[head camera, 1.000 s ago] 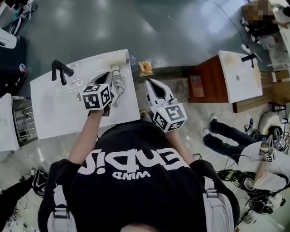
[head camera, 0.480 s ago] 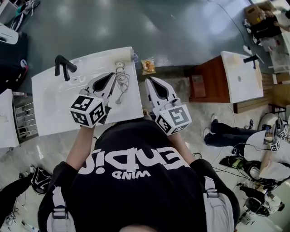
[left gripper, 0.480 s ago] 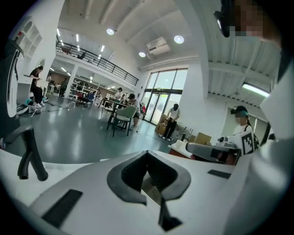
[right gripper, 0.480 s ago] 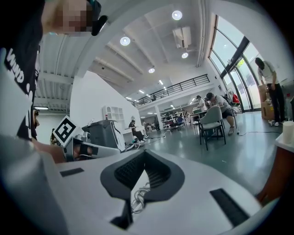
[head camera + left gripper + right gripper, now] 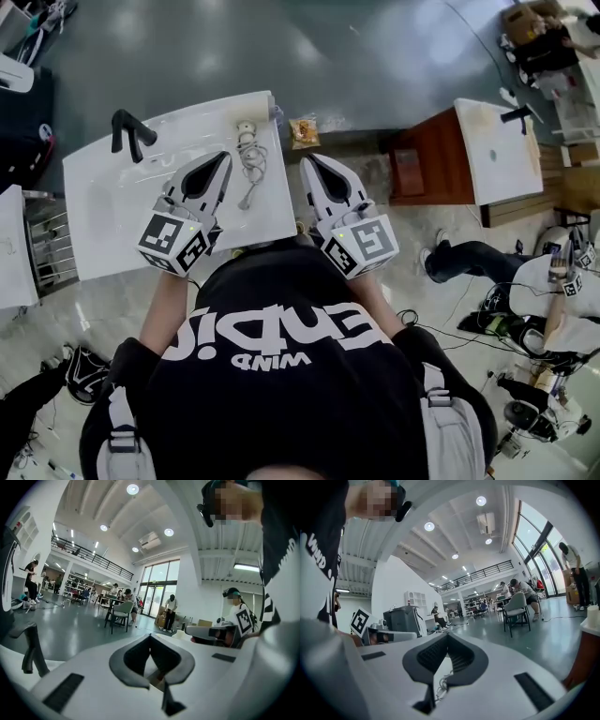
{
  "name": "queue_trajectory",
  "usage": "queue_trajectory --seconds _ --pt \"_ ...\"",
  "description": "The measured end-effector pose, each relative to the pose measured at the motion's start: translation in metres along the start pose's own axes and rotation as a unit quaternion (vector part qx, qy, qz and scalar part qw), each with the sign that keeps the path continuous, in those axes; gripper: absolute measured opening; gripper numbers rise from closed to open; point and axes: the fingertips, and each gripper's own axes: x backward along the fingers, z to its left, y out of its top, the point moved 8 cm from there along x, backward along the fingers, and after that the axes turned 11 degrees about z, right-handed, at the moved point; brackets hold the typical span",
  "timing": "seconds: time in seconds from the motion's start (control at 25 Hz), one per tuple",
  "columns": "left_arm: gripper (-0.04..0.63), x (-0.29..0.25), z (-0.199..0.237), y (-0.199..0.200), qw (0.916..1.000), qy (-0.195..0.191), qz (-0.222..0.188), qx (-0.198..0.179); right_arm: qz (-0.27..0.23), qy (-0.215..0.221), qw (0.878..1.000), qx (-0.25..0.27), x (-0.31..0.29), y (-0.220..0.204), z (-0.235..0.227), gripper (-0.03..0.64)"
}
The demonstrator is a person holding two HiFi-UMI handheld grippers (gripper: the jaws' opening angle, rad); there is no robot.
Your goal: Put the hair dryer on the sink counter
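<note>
A small white hair dryer (image 5: 247,131) lies on the white sink counter (image 5: 122,225) near its right edge, its cord (image 5: 251,173) trailing toward me. My left gripper (image 5: 223,159) hovers over the counter just left of the cord, shut and empty. To the right of the counter's edge, my right gripper (image 5: 307,164) is also shut and holds nothing. In the left gripper view the jaws (image 5: 150,637) meet at the tip. The right gripper view shows its jaws (image 5: 446,637) closed, with a bit of cord (image 5: 442,686) seen below them.
A black faucet (image 5: 129,133) stands at the counter's far left, also seen in the left gripper view (image 5: 32,646). A snack bag (image 5: 303,134) lies on the floor beyond the counter. A second sink top on a wooden cabinet (image 5: 497,150) stands at the right. People (image 5: 553,291) sit at the far right.
My left gripper has drawn back toward me, away from the hair dryer, which stays on the counter. The right gripper has barely moved.
</note>
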Motion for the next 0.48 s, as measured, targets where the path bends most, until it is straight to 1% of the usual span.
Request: queue_trajectory --seconds 0.16,0.36,0.48 --pt "0.020 0.001 0.000 -0.002 1.0000 0.001 -0.005 -0.004 -0.003 -0.001 1.000 -0.001 0.001 -0.001 0.002 0.018" --pt "0.020 0.013 -0.012 -0.012 0.9999 0.002 -0.010 0.011 -0.005 0.004 1.000 0.006 0.012 -0.009 0.015 0.018" --pt "0.020 0.011 -0.012 -0.012 0.9999 0.001 -0.008 0.014 -0.002 0.005 1.000 0.006 0.009 -0.010 0.016 0.018"
